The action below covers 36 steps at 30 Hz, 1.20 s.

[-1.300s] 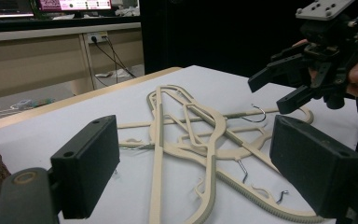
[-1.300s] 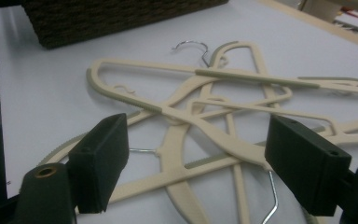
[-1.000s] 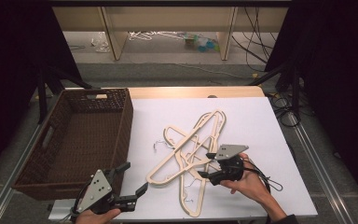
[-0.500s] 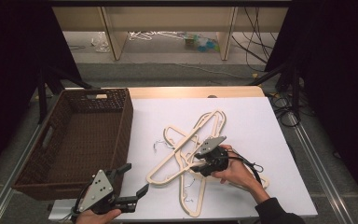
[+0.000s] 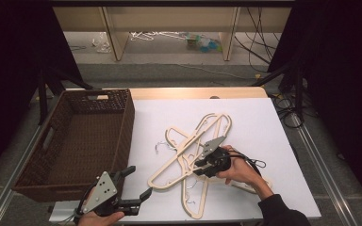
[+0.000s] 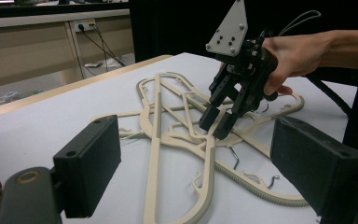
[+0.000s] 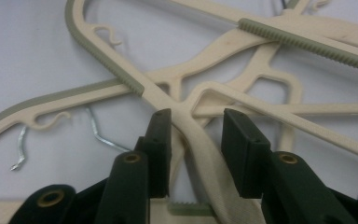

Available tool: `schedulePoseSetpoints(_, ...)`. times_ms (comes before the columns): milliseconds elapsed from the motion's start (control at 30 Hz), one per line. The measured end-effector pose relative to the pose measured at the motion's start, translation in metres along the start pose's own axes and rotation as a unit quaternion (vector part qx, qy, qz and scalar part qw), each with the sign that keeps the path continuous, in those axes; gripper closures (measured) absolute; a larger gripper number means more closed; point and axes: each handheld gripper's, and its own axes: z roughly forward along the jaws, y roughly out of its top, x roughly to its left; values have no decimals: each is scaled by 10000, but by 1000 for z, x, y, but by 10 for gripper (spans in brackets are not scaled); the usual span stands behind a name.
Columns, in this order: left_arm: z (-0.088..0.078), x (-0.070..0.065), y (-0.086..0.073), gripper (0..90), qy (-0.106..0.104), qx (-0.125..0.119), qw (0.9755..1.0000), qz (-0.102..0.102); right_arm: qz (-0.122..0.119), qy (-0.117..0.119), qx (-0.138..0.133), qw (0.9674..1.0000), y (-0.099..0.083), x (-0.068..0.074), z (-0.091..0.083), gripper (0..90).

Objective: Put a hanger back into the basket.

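the right gripper (image 5: 202, 162) was down on the tangled hangers (image 5: 188, 155) mid-table (image 5: 264, 122), jaws just closing around one arm without pinching it yet, likely to lift it out. the left gripper (image 5: 139, 183) waited open beside the basket (image 5: 122, 122).

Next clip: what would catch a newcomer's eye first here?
First, the tangled pile of pale wooden coat hangers in the middle of the white table. The right gripper is lowered onto it, jaws astride one hanger arm and just closing, pads not yet pressing. At the table's left sits a dark brown wicker basket, with the left gripper open beside its near corner.
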Motion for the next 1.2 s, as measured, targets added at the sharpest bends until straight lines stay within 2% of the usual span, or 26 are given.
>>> schedulePoseSetpoints(33, 0, 1, 1, 160, -29, 5, 9999, 129, -13, 75, 27, 10000, 0, 1, 0, 663)
schedulePoseSetpoints(67, 0, 2, 1, 161, -51, -37, 9999, 145, -34, 125, 51, 9999, 0, 2, -1, 670)
schedulePoseSetpoints(200, 0, 1, 0, 161, -27, 12, 10000, 37, -182, 401, 196, 9988, 1, 6, -2, 696)
schedulePoseSetpoints(267, 0, 0, 0, 161, -13, 8, 10000, -23, -196, 379, 212, 9989, 1, 7, -2, 704)
schedulePoseSetpoints(300, 0, 0, 0, 161, -11, -4, 10000, -8, -294, 365, 284, 9985, 1, 7, -4, 724)
schedulePoseSetpoints(367, 0, 1, 0, 161, -28, 12, 10000, 65, -292, 376, 296, 9984, 1, 7, -4, 734)
schedulePoseSetpoints(467, 0, 1, 0, 161, -14, 2, 10000, -9, -429, 352, 360, 9978, 1, 8, -6, 751)
schedulePoseSetpoints(533, 0, 1, 0, 161, -23, 4, 10000, 43, -392, 385, 360, 9978, 1, 9, -6, 756)
schedulePoseSetpoints(600, 0, 1, 0, 161, -38, 33, 10000, 50, -464, 387, 410, 9973, 1, 9, -8, 767)
schedulePoseSetpoints(633, 0, 1, 0, 161, -41, 25, 10000, 56, -432, 432, 430, 9972, 1, 12, -8, 765)
schedulePoseSetpoints(700, 1, 1, 0, 161, -41, 36, 10000, 64, -543, 423, 502, 9964, 2, 13, -8, 762)
schedulePoseSetpoints(867, 2, 0, -1, 161, -58, 30, 10000, 2, -610, 474, 499, 9958, 4, 16, -6, 748)
schedulePoseSetpoints(900, 2, 1, 0, 161, -53, 75, 9999, 94, -626, 500, 510, 9955, 5, 18, -5, 749)
schedulePoseSetpoints(1067, 2, 1, 0, 162, -54, 76, 9999, 128, -748, 451, 621, 9942, 10, 24, -3, 748)
schedulePoseSetpoints(1200, 2, 0, -1, 162, -32, 70, 10000, 2, -873, 438, 735, 9925, 15, 30, 1, 751)
